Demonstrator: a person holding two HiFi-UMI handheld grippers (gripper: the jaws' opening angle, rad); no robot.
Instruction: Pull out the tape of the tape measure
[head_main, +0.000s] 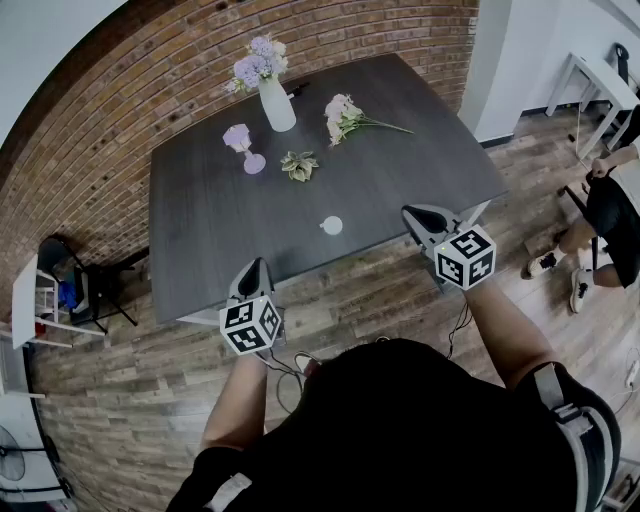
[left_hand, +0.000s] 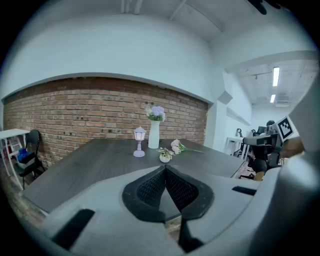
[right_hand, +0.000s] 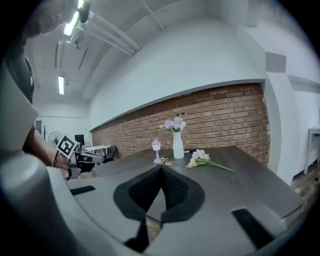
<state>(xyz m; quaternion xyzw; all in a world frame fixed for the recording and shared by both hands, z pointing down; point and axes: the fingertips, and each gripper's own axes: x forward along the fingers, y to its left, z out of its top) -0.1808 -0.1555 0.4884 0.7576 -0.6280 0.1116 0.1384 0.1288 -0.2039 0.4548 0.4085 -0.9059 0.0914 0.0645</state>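
A dark grey rectangular table (head_main: 220, 240) stands near a red brick wall (head_main: 120, 110). On its far half stand a white ceramic vase of purple flowers (head_main: 277, 105) and a small lilac lantern-shaped lamp (head_main: 243, 147). A loose bunch of pale pink flowers (head_main: 345, 118) and a small green leafy sprig (head_main: 299, 165) lie nearby.

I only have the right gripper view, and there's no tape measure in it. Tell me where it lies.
Observer: In the head view the tape measure, small, round and white, lies on the table near its front edge. It is off to the left of the right gripper and apart from it.
Operator: Report the left gripper's jaws.
Observer: The left gripper is shut, with nothing between its jaws.
Operator: Say who else is around.
Observer: A person is off beyond the table's right side.
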